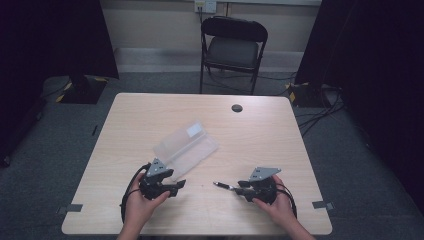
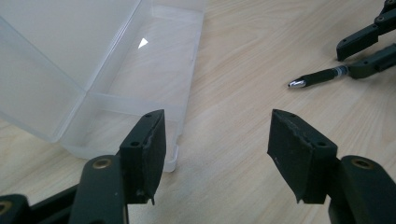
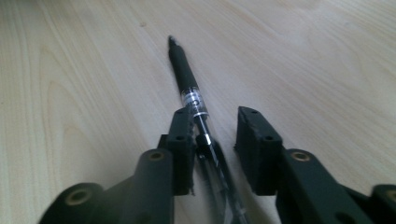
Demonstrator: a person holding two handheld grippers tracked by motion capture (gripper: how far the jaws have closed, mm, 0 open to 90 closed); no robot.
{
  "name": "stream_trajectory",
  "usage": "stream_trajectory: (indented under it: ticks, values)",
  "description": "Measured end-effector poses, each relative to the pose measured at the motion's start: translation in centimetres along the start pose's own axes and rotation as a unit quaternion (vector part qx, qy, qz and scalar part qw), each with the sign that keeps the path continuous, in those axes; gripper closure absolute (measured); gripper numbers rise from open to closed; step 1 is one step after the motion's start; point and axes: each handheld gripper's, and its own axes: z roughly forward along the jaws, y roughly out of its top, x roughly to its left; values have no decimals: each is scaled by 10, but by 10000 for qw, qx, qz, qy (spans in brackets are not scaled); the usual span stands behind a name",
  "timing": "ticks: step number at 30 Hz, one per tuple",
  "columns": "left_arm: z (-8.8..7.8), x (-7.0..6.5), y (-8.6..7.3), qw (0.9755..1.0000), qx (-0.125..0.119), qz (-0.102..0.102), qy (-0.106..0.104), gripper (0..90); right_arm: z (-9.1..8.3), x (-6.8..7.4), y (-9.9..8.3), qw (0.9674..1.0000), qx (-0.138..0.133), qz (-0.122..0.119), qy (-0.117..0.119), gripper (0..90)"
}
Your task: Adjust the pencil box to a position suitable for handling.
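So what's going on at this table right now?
A person sits at a wooden table with a gripper in each hand. The right gripper has its jaws around a black pen lying on the table; one pad is against the pen, and a gap shows on the other side, so it isn't clamped. The left gripper hovers open beside a clear plastic case that lies with its lid open and nothing visible inside.

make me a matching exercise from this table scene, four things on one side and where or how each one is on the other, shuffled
Things:
1. pen
2. clear plastic case
3. left gripper
4. folding chair

States or places:
A. lies open on the table
B. stands on the floor beyond the table's far edge
C. lies between the right gripper's jaws
D. jaws apart over bare wood, nothing between them

Pairs: 1-C, 2-A, 3-D, 4-B
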Motion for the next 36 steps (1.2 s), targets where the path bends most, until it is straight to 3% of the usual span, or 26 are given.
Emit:
stream_trajectory:
  ticks: [6,16,23,27,31,34,36]
  values:
    - [2,-2,2,10000,-19,48,-40,375,0,-6,-2,9999,-70,85,71,789]
    - [4,-7,3,9999,-47,34,-161,373,6,-1,5,9995,3,-12,303,803]
    - [2,-7,1,9998,-59,10,-183,365,16,16,18,9977,-10,-252,623,804]
    - [-3,-6,1,9999,-77,30,-137,363,29,22,33,9961,-158,-175,854,804]
    - [-6,-6,-2,9997,-129,46,-181,359,47,33,44,9941,-43,-302,1037,803]
    - [-6,-6,-5,9998,-78,51,-193,354,56,44,47,9926,131,-583,1058,802]
    - [-5,-6,-7,9997,-11,86,-248,344,58,44,47,9926,77,-459,1118,739]
